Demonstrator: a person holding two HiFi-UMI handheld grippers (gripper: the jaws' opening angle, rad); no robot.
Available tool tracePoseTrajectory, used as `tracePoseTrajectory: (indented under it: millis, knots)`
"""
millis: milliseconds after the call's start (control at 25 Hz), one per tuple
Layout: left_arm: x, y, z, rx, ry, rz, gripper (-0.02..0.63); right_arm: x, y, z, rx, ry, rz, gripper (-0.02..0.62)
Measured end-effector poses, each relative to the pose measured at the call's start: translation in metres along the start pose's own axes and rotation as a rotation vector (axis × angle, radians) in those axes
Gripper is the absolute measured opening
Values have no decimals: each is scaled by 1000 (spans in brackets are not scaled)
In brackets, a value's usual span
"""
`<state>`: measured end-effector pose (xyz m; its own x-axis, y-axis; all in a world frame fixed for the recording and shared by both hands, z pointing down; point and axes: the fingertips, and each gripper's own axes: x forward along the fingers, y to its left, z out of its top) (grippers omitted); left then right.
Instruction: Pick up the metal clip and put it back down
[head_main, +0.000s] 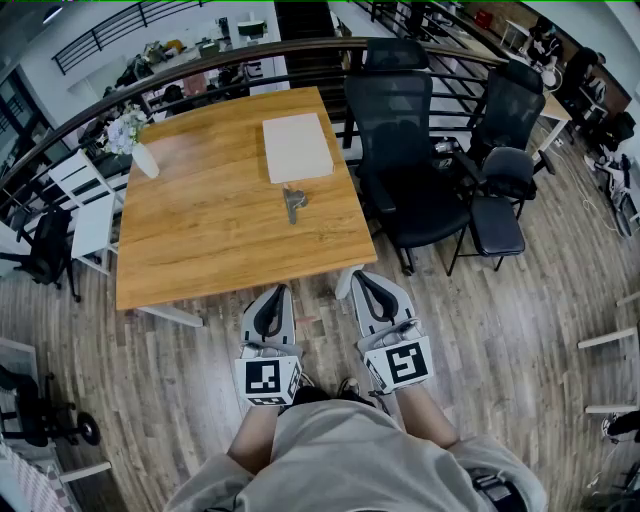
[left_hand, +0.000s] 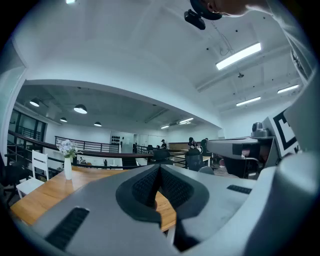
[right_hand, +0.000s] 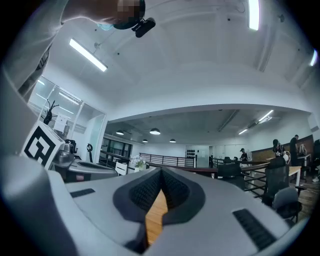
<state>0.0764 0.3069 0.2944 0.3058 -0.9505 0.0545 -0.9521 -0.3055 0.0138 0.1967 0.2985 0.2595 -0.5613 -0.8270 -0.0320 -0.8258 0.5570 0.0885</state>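
The metal clip (head_main: 293, 203) lies flat on the wooden table (head_main: 200, 220), just in front of a white box (head_main: 297, 147). Both grippers are held level over the floor, short of the table's near edge and well apart from the clip. My left gripper (head_main: 281, 291) is shut with nothing between its jaws; in its own view (left_hand: 160, 168) the pads meet, and the tabletop shows beyond them. My right gripper (head_main: 359, 276) is beside it, also shut and empty (right_hand: 161, 170). The clip does not show in either gripper view.
A white vase with flowers (head_main: 141, 155) stands at the table's far left. Black office chairs (head_main: 420, 170) crowd the table's right side, and a white chair (head_main: 85, 215) is on its left. A curved railing (head_main: 200, 62) runs behind.
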Motion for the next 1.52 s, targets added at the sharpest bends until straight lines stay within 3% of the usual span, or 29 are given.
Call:
tracePoseTrajectory:
  millis: [280,520,800,1040,1320,1520]
  knots:
    - [-11,33,-2,-8,-3,9,24,14,7,-8,7,21,-34,26]
    - [-22,50,-12,-13,14,-36,23,29,33,-19,31,38,-14,26]
    - [-12,65,-40,-50,87,-66,23,49,48,-44,44,103,-1,26]
    - [27,71,-52,-51,128,-92,23,82,22,-59,60,111,18,26]
    - [102,90,-47,20,175,-127,23,150,-24,-73,94,117,63,26]
    - [156,95,-66,86,240,-169,25,186,-55,-89,115,134,103,26]
